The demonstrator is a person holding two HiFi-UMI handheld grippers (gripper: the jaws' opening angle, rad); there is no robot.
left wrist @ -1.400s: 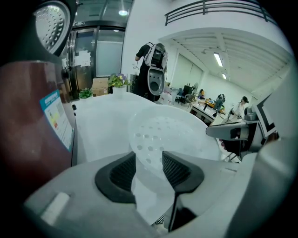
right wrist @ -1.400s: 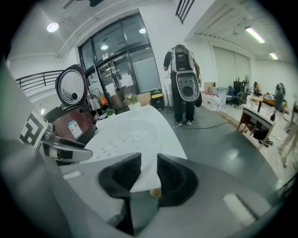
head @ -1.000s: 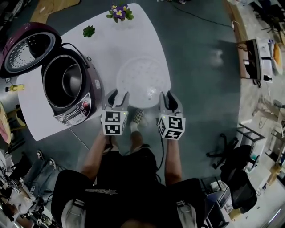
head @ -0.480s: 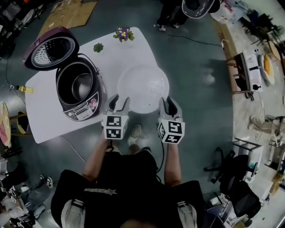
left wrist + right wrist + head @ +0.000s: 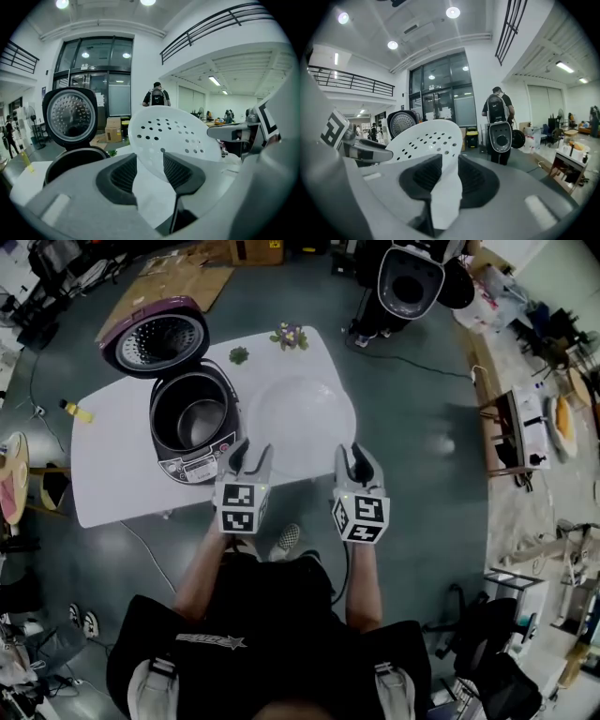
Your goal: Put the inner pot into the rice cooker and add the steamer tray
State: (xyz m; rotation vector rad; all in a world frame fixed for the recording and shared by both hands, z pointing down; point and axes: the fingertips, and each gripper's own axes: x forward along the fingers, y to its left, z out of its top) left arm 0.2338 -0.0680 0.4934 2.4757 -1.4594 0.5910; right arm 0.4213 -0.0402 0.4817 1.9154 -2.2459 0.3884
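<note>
The white perforated steamer tray (image 5: pixel 300 423) hangs in the air above the white table (image 5: pixel 122 474), held by both grippers at its near rim. My left gripper (image 5: pixel 246 454) is shut on the tray's left near edge, and the tray (image 5: pixel 173 136) rises between its pads. My right gripper (image 5: pixel 354 457) is shut on the right near edge, with the tray (image 5: pixel 426 140) between its pads. To the left stands the purple rice cooker (image 5: pixel 192 423) with its lid (image 5: pixel 155 334) thrown open. The metal inner pot (image 5: pixel 199 418) sits inside it.
A small green plant (image 5: pixel 239 354) and a pot of purple flowers (image 5: pixel 289 336) stand at the table's far edge. A yellow object (image 5: pixel 75 411) lies at the table's left end. A person (image 5: pixel 157 96) and a wheeled machine (image 5: pixel 408 282) stand beyond the table.
Both grippers have lifted the steamer tray up off the table together. The table and cooker now look smaller and farther below.
</note>
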